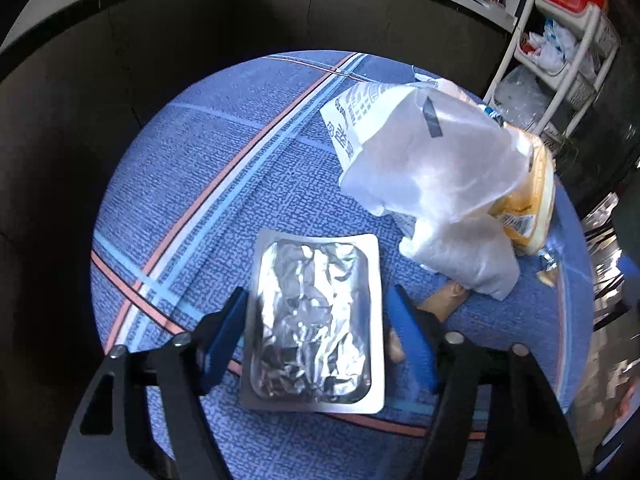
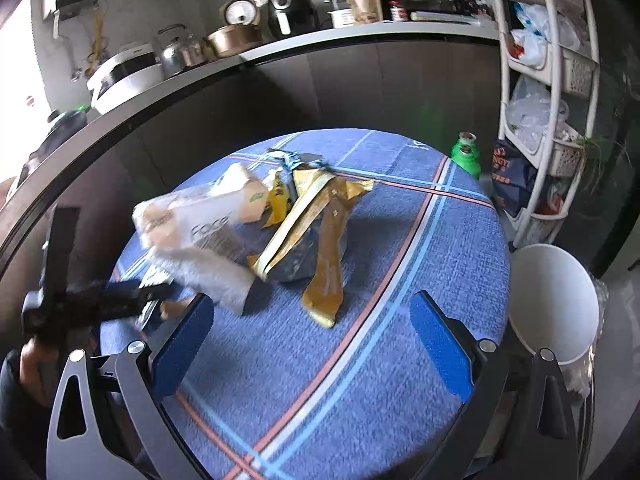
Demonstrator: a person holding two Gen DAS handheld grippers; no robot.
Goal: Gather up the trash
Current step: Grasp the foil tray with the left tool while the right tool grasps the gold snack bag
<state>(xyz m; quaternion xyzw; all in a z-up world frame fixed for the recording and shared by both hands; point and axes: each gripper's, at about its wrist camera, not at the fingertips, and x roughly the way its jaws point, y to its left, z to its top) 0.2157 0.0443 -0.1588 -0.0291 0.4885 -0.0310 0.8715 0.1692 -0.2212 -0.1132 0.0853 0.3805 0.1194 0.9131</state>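
Note:
A crumpled silver foil tray (image 1: 316, 320) lies flat on the blue plaid tablecloth (image 1: 192, 184). My left gripper (image 1: 318, 292) points down over it, open, with a blue finger on each side; a narrow gap shows at the right finger. Beyond the tray sits a white translucent bag (image 1: 432, 168) over a yellow packet (image 1: 528, 208). In the right wrist view the same heap shows the translucent bag (image 2: 200, 228) and yellow-brown wrappers (image 2: 328, 264). My right gripper (image 2: 312, 298) stands open in front of the heap, with a wrapper's end near its fingertips.
The round table's edge (image 2: 496, 240) drops to a white stool (image 2: 552, 300) on the right. A green bottle (image 2: 466, 156) stands at the far rim. A white shelf rack (image 2: 552, 120) and a dark counter (image 2: 280, 80) with kitchenware stand behind. A small tan object (image 1: 444, 296) lies beside the tray.

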